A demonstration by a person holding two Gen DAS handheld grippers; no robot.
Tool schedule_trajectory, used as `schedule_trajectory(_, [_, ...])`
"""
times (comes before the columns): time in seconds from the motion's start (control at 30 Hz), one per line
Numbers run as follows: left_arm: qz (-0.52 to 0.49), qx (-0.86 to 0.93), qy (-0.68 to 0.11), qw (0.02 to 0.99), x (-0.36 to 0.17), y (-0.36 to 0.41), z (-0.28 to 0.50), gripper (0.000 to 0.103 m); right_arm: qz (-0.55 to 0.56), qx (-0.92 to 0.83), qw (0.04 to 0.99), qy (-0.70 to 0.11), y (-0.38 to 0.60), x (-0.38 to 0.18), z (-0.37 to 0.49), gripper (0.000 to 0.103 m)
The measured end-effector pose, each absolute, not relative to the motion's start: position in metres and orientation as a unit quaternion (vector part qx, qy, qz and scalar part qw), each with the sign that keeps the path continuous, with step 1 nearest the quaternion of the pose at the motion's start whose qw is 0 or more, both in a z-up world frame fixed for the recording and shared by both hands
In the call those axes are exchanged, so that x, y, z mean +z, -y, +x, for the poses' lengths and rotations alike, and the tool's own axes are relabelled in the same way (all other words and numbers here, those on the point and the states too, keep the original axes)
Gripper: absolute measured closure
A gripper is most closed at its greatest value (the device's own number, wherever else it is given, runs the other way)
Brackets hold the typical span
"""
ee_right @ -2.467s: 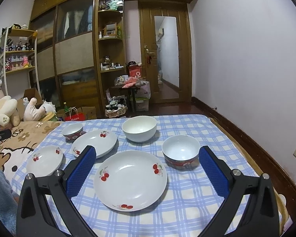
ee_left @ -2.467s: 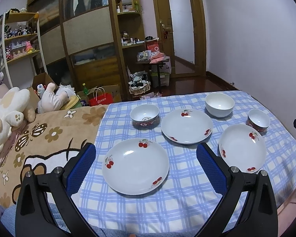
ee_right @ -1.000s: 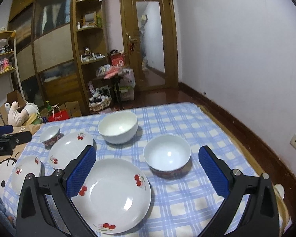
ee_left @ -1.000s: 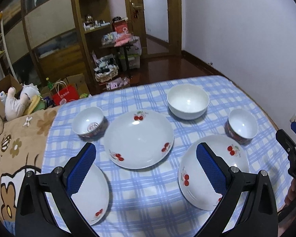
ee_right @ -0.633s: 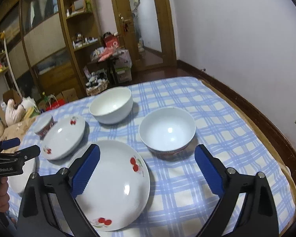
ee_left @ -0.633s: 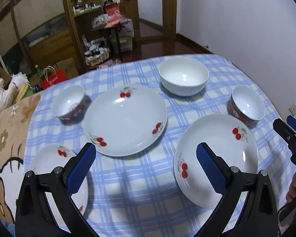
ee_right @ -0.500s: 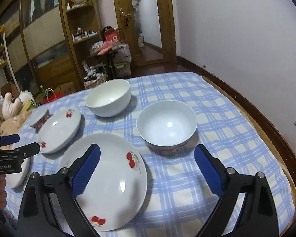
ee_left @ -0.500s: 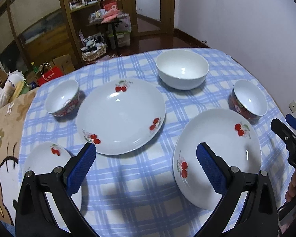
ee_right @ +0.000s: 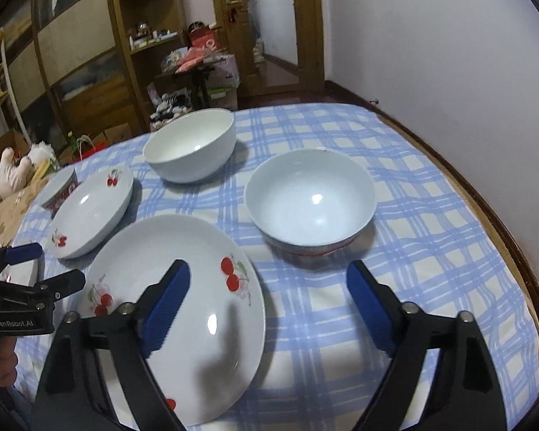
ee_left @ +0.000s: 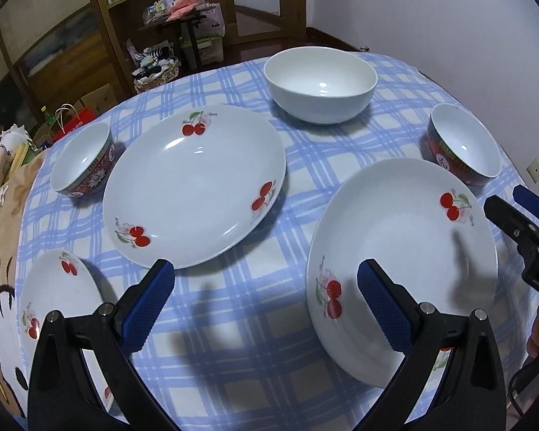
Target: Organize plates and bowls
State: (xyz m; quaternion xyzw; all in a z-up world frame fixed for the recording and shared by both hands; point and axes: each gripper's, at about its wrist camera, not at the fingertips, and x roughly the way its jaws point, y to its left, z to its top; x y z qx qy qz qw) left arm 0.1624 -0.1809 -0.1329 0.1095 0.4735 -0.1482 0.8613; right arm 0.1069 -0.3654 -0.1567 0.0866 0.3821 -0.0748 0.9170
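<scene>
You have brought both grippers lower and closer to the blue checked cloth (ee_left: pixel 255 327), so the dishes loom larger in both views than a second ago and much less of the room shows above them. Your right gripper (ee_right: pixel 267 296) has just been narrowing its jaws, yet they are spread wide with nothing between them; its left pad hangs over the nearest cherry plate (ee_right: pixel 183 309) and its right pad over bare cloth, just short of the red-banded bowl (ee_right: pixel 311 201). Your left gripper (ee_left: pixel 266 303) is spread just as wide as before, empty, over the cloth between two plates.

The dishes lie where they were, all apart, none stacked. The largest, the middle cherry plate (ee_left: pixel 194 186), sits centre, white with three red cherry sprigs round its rim. The right-hand cherry plate, the same pattern, lies near you on the right. A third, smaller cherry plate (ee_left: pixel 59 309) lies at the near left edge. The plain white bowl (ee_left: pixel 319 84) stands at the far side. The two small bowls with red patterned outsides stand at far left (ee_left: pixel 82 160) and far right.
</scene>
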Motion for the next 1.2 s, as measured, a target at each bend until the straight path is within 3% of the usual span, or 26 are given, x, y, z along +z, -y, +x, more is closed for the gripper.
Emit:
schedule_trajectory(0.13, [0.113,-0.149,-0.48,0.857,-0.137,0.182,0.163,0.003,0.091,-0.071,0.913,-0.392,0.366,-0.162,0.108,0.015])
schedule_trajectory(0.23, [0.115,-0.154,-0.485,0.853,-0.14,0.183,0.164,0.006,0.098,-0.066,0.907,-0.404,0.367,-0.167,0.111,0.023])
schedule_trajectory(0.43, [0.107,-0.176,-0.518,0.83,-0.153,0.185,0.163,0.055,0.099,-0.045,0.898,-0.426,0.365,-0.178,0.117,0.055])
schedule_trajectory(0.5, [0.094,-0.184,-0.523,0.827,-0.156,0.183,0.162,0.062,0.102,-0.042,0.894,-0.435,0.366,-0.181,0.118,0.072])
schedule_trajectory(0.57, [0.093,-0.201,-0.521,0.824,-0.155,0.186,0.161,0.075,0.109,-0.041,0.889,-0.442,0.367,-0.185,0.118,0.082])
schedule_trajectory(0.63, [0.109,-0.214,-0.511,0.825,-0.155,0.191,0.157,0.081,0.124,-0.031,0.886,-0.445,0.368,-0.187,0.119,0.091])
schedule_trajectory(0.73, [0.117,-0.224,-0.505,0.825,-0.156,0.196,0.153,0.085,0.139,-0.028,0.884,-0.445,0.371,-0.187,0.118,0.091])
schedule_trajectory(1.2, [0.099,-0.23,-0.517,0.819,-0.16,0.194,0.154,0.086,0.138,-0.024,0.886,-0.443,0.369,-0.185,0.118,0.091])
